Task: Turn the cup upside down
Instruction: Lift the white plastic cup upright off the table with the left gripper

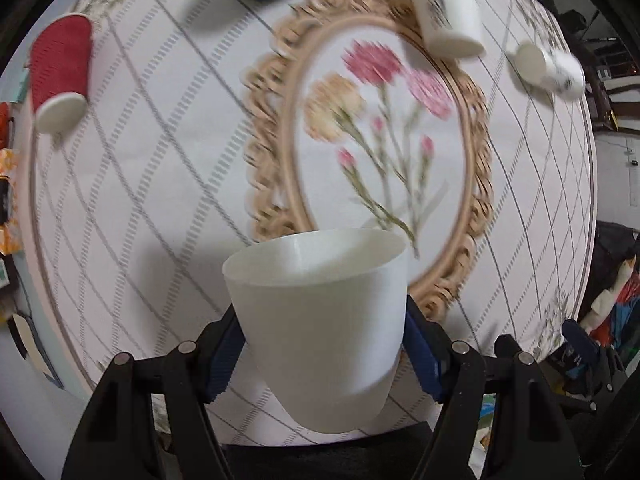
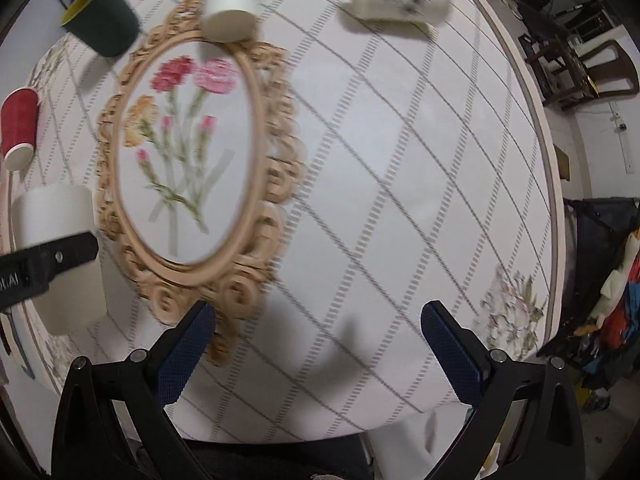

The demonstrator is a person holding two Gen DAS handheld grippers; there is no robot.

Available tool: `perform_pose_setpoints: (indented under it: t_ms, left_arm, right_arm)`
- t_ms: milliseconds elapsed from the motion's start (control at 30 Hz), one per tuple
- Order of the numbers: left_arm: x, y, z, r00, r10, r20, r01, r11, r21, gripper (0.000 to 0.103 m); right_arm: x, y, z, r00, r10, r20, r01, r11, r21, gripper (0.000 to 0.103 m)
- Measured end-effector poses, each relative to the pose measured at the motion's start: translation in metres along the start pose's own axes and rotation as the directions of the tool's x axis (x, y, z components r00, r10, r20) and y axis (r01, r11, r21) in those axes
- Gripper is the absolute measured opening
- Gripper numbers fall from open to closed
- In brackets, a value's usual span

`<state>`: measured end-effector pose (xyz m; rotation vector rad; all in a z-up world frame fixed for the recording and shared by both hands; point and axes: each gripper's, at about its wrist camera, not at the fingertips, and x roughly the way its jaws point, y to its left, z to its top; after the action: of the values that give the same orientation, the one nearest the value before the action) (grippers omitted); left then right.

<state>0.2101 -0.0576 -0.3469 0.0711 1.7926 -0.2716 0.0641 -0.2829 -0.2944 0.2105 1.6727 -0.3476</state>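
Above the tablecloth (image 1: 160, 200), left gripper (image 1: 320, 356) jaws clamp white cup (image 1: 320, 320) — right gripper (image 2: 320, 352) jaws wide.

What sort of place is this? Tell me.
Probably a lived-in home room: a round table under a white lattice-print tablecloth with a printed flower oval, a brown wooden chair behind, and heaped colourful clothes alongside.
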Motion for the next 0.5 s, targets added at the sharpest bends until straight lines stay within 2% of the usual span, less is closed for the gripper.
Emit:
perform_pose_setpoints:
  t_ms: [200, 233, 367, 500]
  left_arm:
    - [0.041, -0.052, 0.0, 0.997, -0.04, -0.061, 0.038, 0.999, -0.028, 0.071]
    - [0.037, -0.056, -0.002, 0.997, -0.04, -0.069, 0.038, 0.999, -0.029, 0.071]
    - [0.067, -0.086, 0.004, 0.996, -0.022, -0.09, 0.019, 0.999, -0.035, 0.071]
    - [0.077, -0.104, 0.008, 0.996, 0.001, -0.084, -0.004, 0.999, -0.034, 0.071]
  right_arm:
    - [0.03, -0.049, -0.002, 1.0, 0.004, -0.029, -0.003, 0.999, 0.04, 0.103]
    - [0.031, -0.056, -0.004, 1.0, 0.003, -0.031, -0.001, 0.999, 0.042, 0.103]
    - [0.048, -0.069, -0.002, 0.999, 0.004, -0.04, -0.002, 0.999, 0.049, 0.103]
    - [0.07, -0.08, 0.011, 0.999, 0.01, -0.041, -0.008, 0.999, 0.051, 0.103]
